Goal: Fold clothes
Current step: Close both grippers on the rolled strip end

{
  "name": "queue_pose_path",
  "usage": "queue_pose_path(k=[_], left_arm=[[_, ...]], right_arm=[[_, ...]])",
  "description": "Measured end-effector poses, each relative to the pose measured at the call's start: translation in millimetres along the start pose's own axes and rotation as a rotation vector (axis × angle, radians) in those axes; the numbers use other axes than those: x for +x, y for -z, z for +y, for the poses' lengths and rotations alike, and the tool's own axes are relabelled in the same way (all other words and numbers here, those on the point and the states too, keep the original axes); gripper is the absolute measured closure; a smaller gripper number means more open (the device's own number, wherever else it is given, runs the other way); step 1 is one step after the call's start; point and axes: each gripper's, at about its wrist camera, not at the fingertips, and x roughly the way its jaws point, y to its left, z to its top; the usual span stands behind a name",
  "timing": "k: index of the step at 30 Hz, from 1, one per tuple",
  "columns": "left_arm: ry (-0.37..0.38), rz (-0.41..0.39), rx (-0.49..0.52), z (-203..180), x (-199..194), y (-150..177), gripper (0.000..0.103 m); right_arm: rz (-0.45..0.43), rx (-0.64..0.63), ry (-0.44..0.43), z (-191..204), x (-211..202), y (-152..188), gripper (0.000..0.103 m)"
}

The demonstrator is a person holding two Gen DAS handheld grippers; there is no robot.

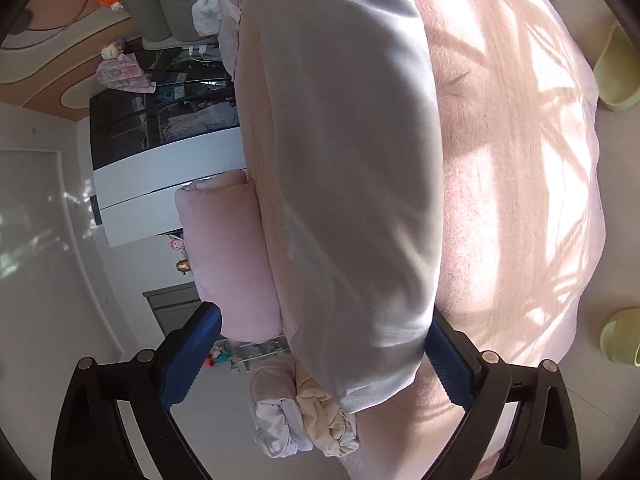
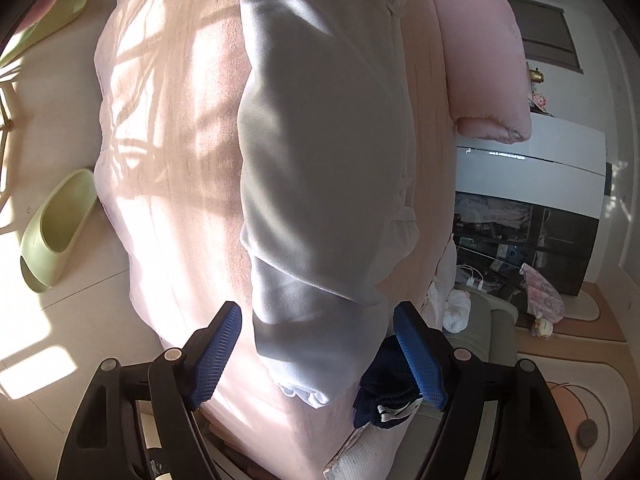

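Blue ribbed pads (image 1: 192, 356) of the left claw (image 1: 316, 364) stand wide apart, with the end of a pale grey garment (image 1: 352, 168) lying between them; the pads do not press on it. That garment is folded into a long strip and lies along the pink bed (image 1: 520, 184), which is streaked with sunlight. From the other end, the right claw (image 2: 320, 360) is likewise spread wide around the strip's opposite end, its pads clear of the cloth. A pink pillow (image 2: 480, 56) sits at the bed's edge. Near the left claw lie two small rolled bundles, one lilac (image 1: 276, 412) and one cream (image 1: 328, 416). Dark navy cloth (image 2: 380, 392) sits by the right claw's pad. Green slippers (image 2: 56, 228) rest on the floor beside the bed.
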Motion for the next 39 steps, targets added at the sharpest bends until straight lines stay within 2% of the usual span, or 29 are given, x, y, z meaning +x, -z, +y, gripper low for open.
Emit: queue_pose_path(k=[3,7,16,22,24,25,27,29,30,31,32,33,34,37,39], left_arm=[[-0.100,-0.027,0.065,-12,7,7,0.001],[-0.154,-0.048,0.095,-17,10,12,0.000],[-0.153,-0.030,0.124,-15,37,12,0.000],[-0.263,-0.103,0.246,-39,27,12,0.001],[-0.259,-0.102,0.229,-40,24,14,0.001],[-0.252,-0.102,0.218,-39,23,15,0.001],[-0.219,-0.109,0.200,-34,23,17,0.003],[-0.166,-0.110,0.185,-30,24,19,0.011],[-0.122,-0.107,0.174,-28,24,20,0.017],[-0.061,-0.100,0.157,-27,24,20,0.034],[0.000,-0.094,0.140,-26,24,21,0.057],[0.054,-0.089,0.125,-25,24,22,0.068],[0.044,-0.096,0.128,-29,23,23,0.074],[0.016,-0.115,0.157,-37,21,26,0.076],[0.058,-0.112,0.125,-30,22,25,0.076]], right_arm=[[0.002,0.013,-0.005,-3,3,0,0.025],[0.006,0.002,0.047,-5,7,-1,0.025],[0.003,0.008,0.048,-9,17,-8,0.025],[-0.025,-0.035,0.099,1,17,-8,0.025],[-0.033,-0.042,0.102,4,17,-8,0.025],[-0.034,-0.042,0.094,4,17,-8,0.028],[-0.036,-0.059,0.045,5,17,-7,0.041],[-0.035,-0.072,0.023,7,17,-7,0.052],[-0.034,-0.075,0.023,9,17,-7,0.052],[-0.033,-0.079,0.023,11,17,-8,0.053],[-0.030,-0.075,0.014,11,16,-8,0.056],[-0.028,-0.067,-0.002,11,16,-7,0.058],[-0.027,-0.057,-0.017,9,16,-7,0.060],[-0.030,-0.042,-0.047,5,17,-6,0.060],[-0.031,-0.043,-0.060,4,18,-6,0.060]])
